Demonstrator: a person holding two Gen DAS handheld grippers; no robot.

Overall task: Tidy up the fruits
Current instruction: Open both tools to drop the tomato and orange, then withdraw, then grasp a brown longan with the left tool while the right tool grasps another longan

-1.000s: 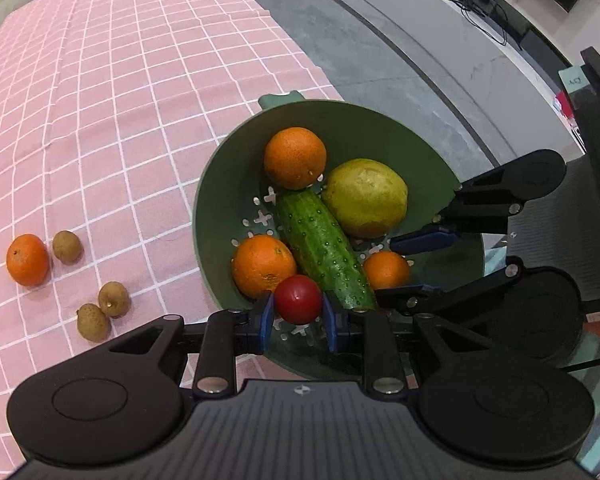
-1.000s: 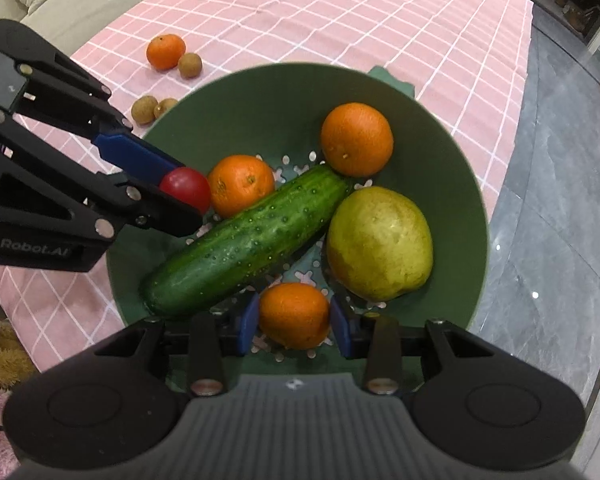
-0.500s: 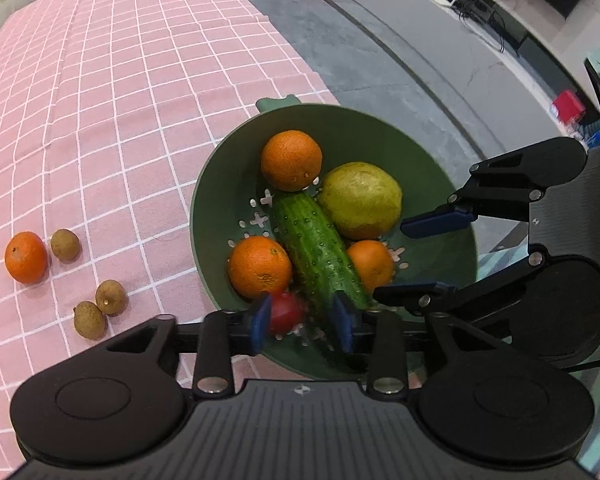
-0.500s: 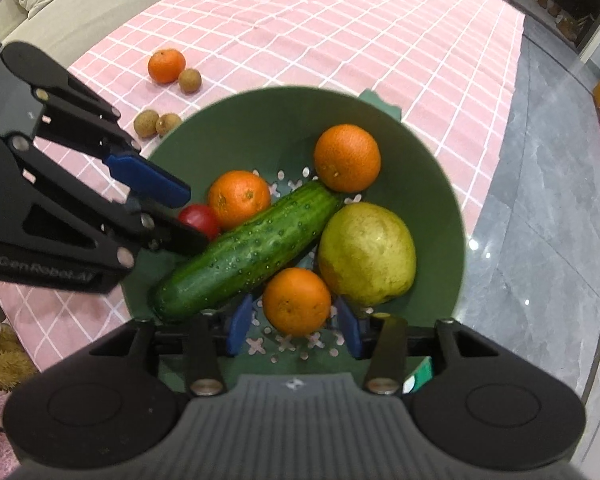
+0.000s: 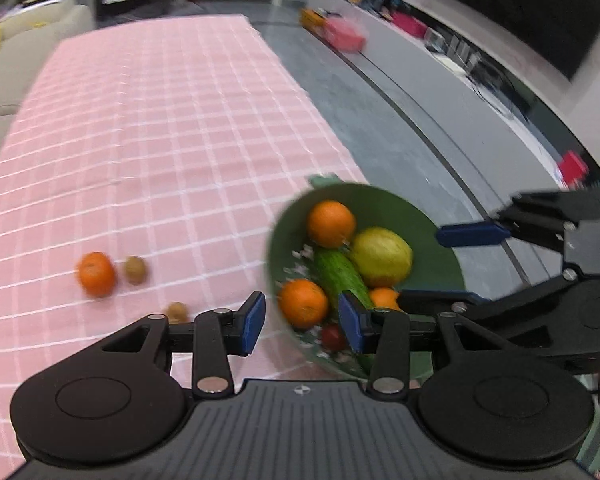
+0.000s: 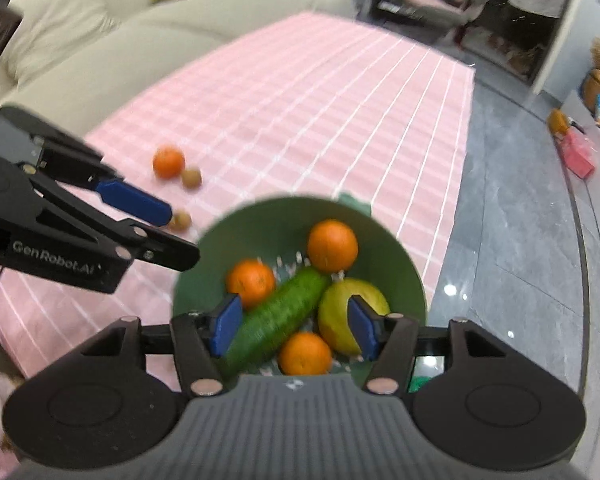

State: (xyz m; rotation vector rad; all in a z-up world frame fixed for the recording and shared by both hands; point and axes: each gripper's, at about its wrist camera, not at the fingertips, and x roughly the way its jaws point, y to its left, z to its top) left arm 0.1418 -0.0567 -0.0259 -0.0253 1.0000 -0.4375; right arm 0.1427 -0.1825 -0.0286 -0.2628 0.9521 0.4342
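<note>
- Left gripper (image 5: pixel 302 322) — jaws opening, nothing clamped, above the near rim of the green bowl (image 5: pixel 436 248).
- Right gripper (image 6: pixel 294 326) — jaws opening, empty, over the bowl.
- In the bowl: cucumber (image 6: pixel 278 318), pear (image 6: pixel 340 316), three oranges, small red fruit (image 5: pixel 332 336).
- Farther, on the pink checked cloth (image 5: pixel 160 140): one orange (image 5: pixel 96 274), small brown fruits beside it.

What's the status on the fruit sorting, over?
Left gripper and right gripper opening, empty. Green bowl loaded. Loose orange on cloth. Path clear.
</note>
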